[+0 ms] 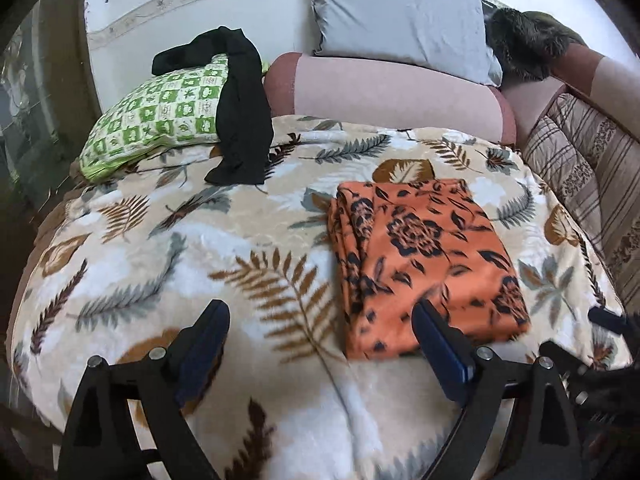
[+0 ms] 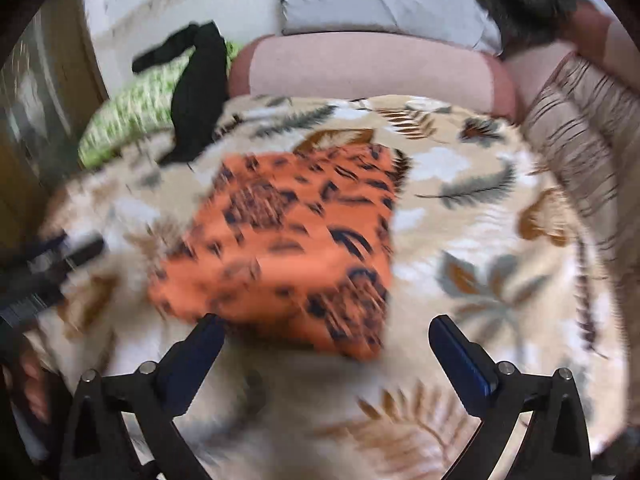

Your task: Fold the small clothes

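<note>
Both tongs sit low over the blanket (image 1: 168,240) with nothing in them. The left tongs (image 1: 322,312) are spread wide, blue pads far apart, and the folded orange cloth (image 1: 420,260) lies flat just ahead of its right finger (image 1: 436,336), whose tip overlaps the cloth's near edge in that view; whether it actually touches is hard to say. The cloth is a neat rectangle with black flowers, folded edges stacked along its left side. From the right wrist everything is smeared with blur, but the right tongs (image 2: 326,328) are just as wide open and empty, with the orange cloth (image 2: 288,248) straight ahead, its near corner sitting between the two fingers and close to the left one. The left tongs (image 2: 60,260) also show up at the far left of that view, beside the cloth. Well past the cloth, up and to the left, a black garment (image 1: 240,108) is draped over a green checked pillow (image 1: 160,116) and trails down onto the blanket. Behind that there's a pink bolster (image 1: 392,96) with a grey pillow (image 1: 404,20) on it, and a striped cushion (image 1: 580,168) off to the right.
</note>
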The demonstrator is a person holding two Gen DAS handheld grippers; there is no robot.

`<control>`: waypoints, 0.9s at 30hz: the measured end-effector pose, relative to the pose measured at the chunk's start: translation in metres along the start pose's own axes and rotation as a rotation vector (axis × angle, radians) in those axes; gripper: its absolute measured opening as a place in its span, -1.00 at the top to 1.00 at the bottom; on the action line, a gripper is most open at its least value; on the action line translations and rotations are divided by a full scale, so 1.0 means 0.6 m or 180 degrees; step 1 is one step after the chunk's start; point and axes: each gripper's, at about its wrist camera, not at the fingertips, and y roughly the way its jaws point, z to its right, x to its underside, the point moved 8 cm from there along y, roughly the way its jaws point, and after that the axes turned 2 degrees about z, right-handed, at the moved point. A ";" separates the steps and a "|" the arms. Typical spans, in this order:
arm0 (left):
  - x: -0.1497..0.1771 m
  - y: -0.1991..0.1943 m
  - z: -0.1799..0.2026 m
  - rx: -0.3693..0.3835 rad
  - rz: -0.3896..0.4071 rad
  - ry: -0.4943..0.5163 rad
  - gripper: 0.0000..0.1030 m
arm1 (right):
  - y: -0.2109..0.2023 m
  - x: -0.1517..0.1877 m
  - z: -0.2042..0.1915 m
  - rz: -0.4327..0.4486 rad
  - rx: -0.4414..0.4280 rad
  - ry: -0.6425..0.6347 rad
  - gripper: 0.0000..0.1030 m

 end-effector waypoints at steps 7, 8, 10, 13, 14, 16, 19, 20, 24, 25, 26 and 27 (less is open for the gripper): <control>0.019 -0.063 0.012 0.0004 0.0058 -0.0069 -0.80 | -0.065 0.066 0.012 0.0022 0.0260 0.0077 -1.00; 0.018 -0.069 0.013 -0.0004 0.0068 -0.0074 -0.80 | -0.066 0.060 0.012 0.0046 0.0308 0.0033 -1.00; 0.016 -0.078 0.012 -0.0010 0.0095 -0.0081 -0.80 | -0.082 0.051 0.013 0.0124 0.0371 -0.0001 -1.00; 0.013 -0.088 0.010 -0.0049 0.0132 -0.0107 -0.82 | -0.109 0.025 0.012 0.0305 0.0368 -0.0011 -1.00; 0.013 -0.089 0.009 -0.0063 0.0130 -0.0106 -0.82 | -0.113 0.018 0.012 0.0339 0.0357 -0.0010 -1.00; 0.011 -0.091 0.008 -0.0149 0.0120 -0.0082 -0.82 | -0.123 0.004 0.010 0.0413 0.0342 -0.0016 -1.00; 0.007 -0.092 0.010 -0.0218 0.0146 -0.0024 -0.82 | -0.123 -0.007 0.004 0.0428 0.0318 -0.0033 -1.00; 0.006 -0.093 0.012 -0.0180 0.0160 -0.0039 -0.83 | -0.120 -0.008 0.002 0.0416 0.0313 -0.0046 -1.00; -0.001 -0.091 0.012 -0.0139 0.0196 -0.0075 -0.82 | -0.112 -0.007 -0.008 0.0371 0.0281 -0.0095 -1.00; -0.003 -0.090 0.012 -0.0145 0.0204 -0.0067 -0.82 | -0.111 -0.008 -0.009 0.0376 0.0286 -0.0104 -1.00; -0.005 -0.088 0.014 -0.0128 0.0200 -0.0065 -0.82 | -0.111 -0.010 -0.009 0.0380 0.0291 -0.0107 -1.00; -0.007 -0.085 0.015 -0.0101 0.0188 -0.0071 -0.83 | -0.109 -0.012 -0.008 0.0380 0.0296 -0.0104 -1.00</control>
